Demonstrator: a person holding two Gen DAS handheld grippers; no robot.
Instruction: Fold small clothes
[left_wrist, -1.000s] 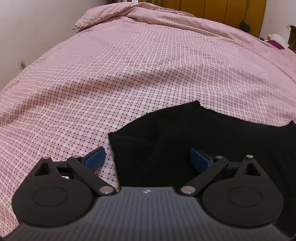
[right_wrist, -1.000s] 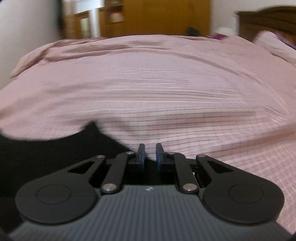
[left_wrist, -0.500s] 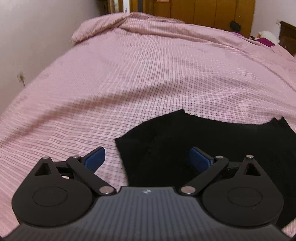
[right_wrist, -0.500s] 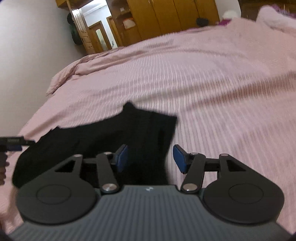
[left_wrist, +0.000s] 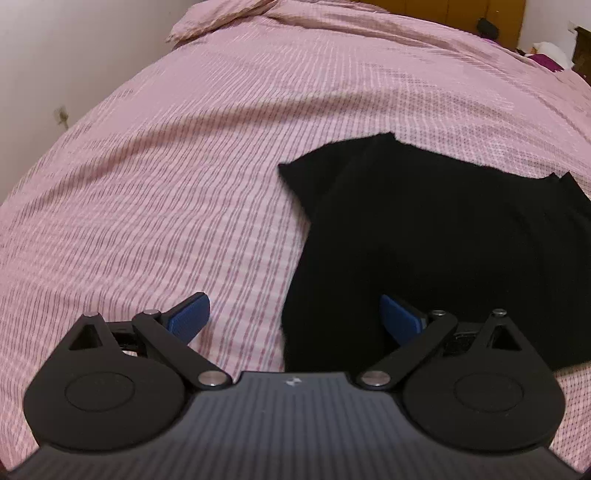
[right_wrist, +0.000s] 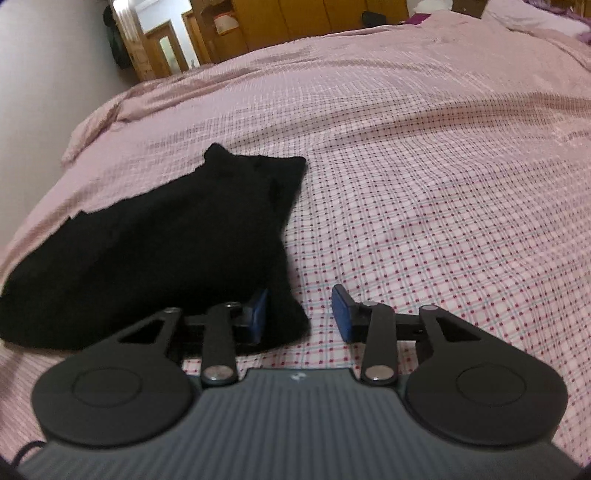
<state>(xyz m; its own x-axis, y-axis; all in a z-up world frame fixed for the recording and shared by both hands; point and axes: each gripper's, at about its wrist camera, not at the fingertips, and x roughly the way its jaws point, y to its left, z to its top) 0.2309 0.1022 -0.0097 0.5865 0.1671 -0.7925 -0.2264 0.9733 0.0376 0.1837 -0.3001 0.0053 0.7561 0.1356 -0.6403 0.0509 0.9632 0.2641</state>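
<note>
- Our left gripper (left_wrist: 294, 318) tilts downward, its blue-padded fingers (left_wrist: 186, 318) spread wide with nothing pinched between them.
- Our right gripper (right_wrist: 299, 314) also angles downward; its jaws stand partly apart and are closing, the pads (right_wrist: 340, 314) pressing on nothing.

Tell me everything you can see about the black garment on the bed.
The black garment is plain dark cloth, soft-looking and matte, lying mostly flat and folded over on the pink checked bedspread. Its edges are uneven, with a small peak at the far corner. The right gripper, jaws closing, straddles its near corner; no pad visibly presses it.
</note>
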